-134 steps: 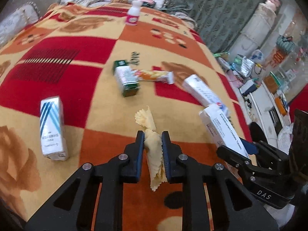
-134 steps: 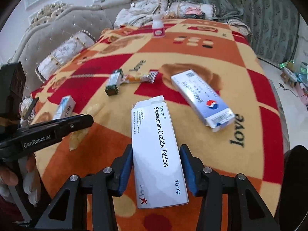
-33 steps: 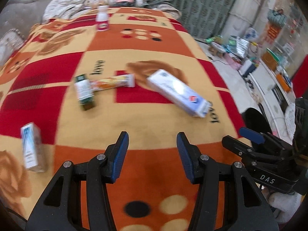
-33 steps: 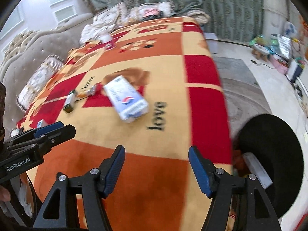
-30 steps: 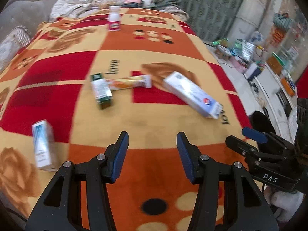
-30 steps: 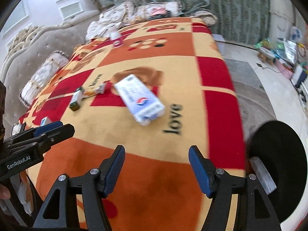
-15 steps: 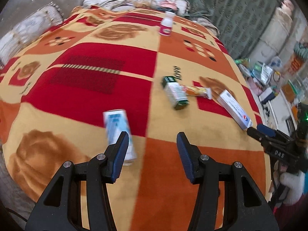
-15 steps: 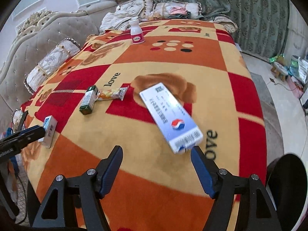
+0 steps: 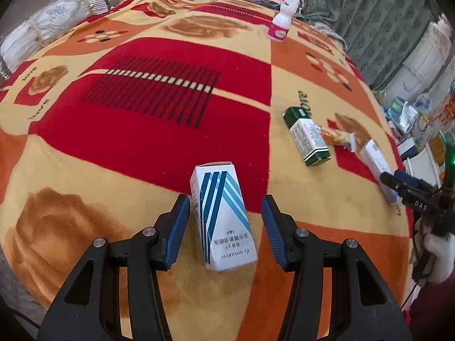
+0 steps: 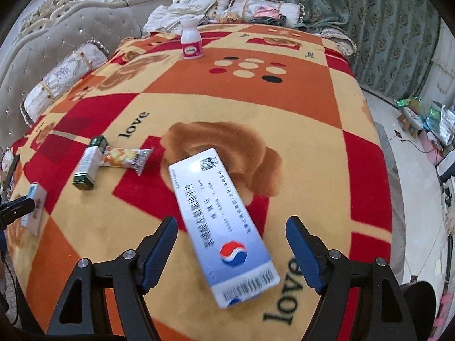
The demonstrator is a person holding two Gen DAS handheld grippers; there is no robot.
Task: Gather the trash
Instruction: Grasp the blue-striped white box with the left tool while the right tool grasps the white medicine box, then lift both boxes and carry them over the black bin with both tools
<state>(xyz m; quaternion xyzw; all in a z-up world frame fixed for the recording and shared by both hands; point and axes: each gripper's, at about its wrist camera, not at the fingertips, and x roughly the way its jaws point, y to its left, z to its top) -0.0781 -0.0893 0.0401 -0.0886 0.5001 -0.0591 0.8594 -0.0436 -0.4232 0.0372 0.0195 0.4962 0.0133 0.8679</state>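
A white box with blue stripes (image 9: 223,217) lies flat on the patterned blanket (image 9: 159,130). My left gripper (image 9: 226,228) stands open astride it, pads clear of its sides. A long white-and-blue box with a red-and-blue logo (image 10: 220,223) lies between the fingers of my right gripper (image 10: 231,253), whose jaws are opening and do not touch it. Farther off lie a green-and-white box (image 10: 88,167), an orange snack wrapper (image 10: 125,157) and an upright white bottle with a pink label (image 10: 192,39). In the left wrist view my right gripper (image 9: 409,191) hangs over the long box (image 9: 375,159).
A padded grey headboard (image 10: 65,28) and bolster pillows (image 10: 61,76) line the bed's left side; crumpled bedding (image 10: 233,8) and green curtains (image 10: 355,14) lie behind. A black bin (image 10: 418,295) shows at the lower right. Clutter covers the floor (image 10: 421,119) on the right.
Both grippers let go of the tissue and the tablet box earlier. Within the last second each swung left across the bed and closed in, one on the striped box, one on the long box. The right jaws widened.
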